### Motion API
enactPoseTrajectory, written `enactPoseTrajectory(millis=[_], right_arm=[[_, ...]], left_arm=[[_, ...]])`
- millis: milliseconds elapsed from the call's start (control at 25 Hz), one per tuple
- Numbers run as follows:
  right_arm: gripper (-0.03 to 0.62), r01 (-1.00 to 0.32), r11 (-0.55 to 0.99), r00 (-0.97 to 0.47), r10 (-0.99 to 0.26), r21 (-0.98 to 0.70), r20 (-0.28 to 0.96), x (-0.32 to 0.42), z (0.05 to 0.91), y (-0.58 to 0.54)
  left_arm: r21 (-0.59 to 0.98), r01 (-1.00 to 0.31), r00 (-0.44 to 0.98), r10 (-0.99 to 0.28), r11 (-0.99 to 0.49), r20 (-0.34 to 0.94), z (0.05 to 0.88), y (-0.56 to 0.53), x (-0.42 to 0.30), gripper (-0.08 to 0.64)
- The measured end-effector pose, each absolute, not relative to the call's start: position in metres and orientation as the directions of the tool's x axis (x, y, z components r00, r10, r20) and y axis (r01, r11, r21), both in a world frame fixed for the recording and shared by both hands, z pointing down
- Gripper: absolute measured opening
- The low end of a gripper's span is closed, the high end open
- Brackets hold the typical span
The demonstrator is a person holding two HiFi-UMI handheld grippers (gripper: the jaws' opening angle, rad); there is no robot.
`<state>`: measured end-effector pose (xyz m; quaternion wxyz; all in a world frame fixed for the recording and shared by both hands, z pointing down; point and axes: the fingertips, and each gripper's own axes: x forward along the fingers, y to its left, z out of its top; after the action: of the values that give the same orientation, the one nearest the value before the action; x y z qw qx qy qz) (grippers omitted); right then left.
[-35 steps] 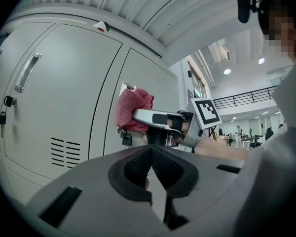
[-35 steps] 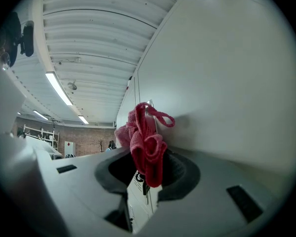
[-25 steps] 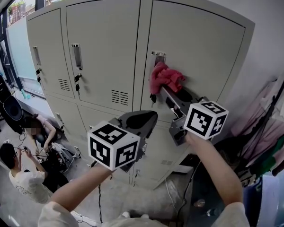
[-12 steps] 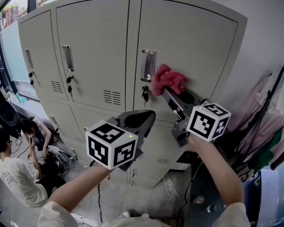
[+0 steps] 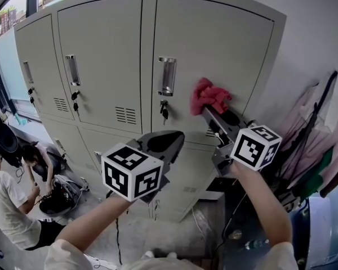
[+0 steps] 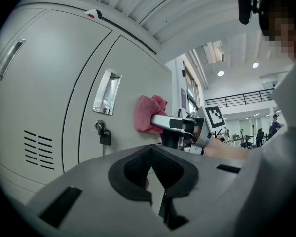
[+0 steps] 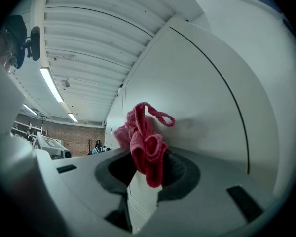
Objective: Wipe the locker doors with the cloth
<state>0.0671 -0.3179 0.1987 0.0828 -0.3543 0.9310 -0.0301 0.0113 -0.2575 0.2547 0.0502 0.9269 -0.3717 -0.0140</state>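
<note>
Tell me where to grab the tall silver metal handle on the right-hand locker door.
Probably at mid-height of the tall silver metal handle, jaws closing across its narrow width, coming straight from the front: it stands upright, long and slim. The red cloth in the right gripper sits clear to its right.

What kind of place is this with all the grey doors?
Probably a locker area in a large workshop or office: grey metal lockers with keys hanging in the locks, clothes hanging beside them, and long strip lights overhead.
</note>
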Motion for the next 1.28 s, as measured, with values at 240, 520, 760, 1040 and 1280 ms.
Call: enactPoseTrajectory(millis=[240, 520, 760, 1040, 1280], right_arm=[[0.11, -0.675, 0.728, -0.715, -0.685, -0.121, -0.137, 0.089, 0.201, -0.316], [0.11, -0.7, 0.701, -0.686, -0.713, -0.136, -0.144, 0.115, 0.203, -0.314], [0.11, -0.726, 0.666, -0.648, -0.746, -0.169, -0.156, 0.147, 0.209, -0.312], [0.112, -0.752, 0.632, -0.612, -0.775, -0.188, -0.158, 0.175, 0.217, -0.31], [0.114, -0.767, 0.612, -0.594, -0.791, -0.191, -0.147, 0.188, 0.221, -0.308]], left_arm=[[0.106, -0.686, 0.724, -0.689, -0.719, 0.013, 0.256, -0.259, 0.016, 0.005], [0.113, -0.681, 0.729, -0.685, -0.723, 0.012, 0.257, -0.26, 0.021, 0.005], [0.124, -0.675, 0.734, -0.679, -0.728, 0.013, 0.261, -0.261, 0.024, 0.005], [0.125, -0.674, 0.735, -0.678, -0.728, 0.008, 0.261, -0.262, 0.026, 0.005], [0.139, -0.675, 0.732, -0.681, -0.725, 0.006, 0.266, -0.263, 0.026, 0.005]])
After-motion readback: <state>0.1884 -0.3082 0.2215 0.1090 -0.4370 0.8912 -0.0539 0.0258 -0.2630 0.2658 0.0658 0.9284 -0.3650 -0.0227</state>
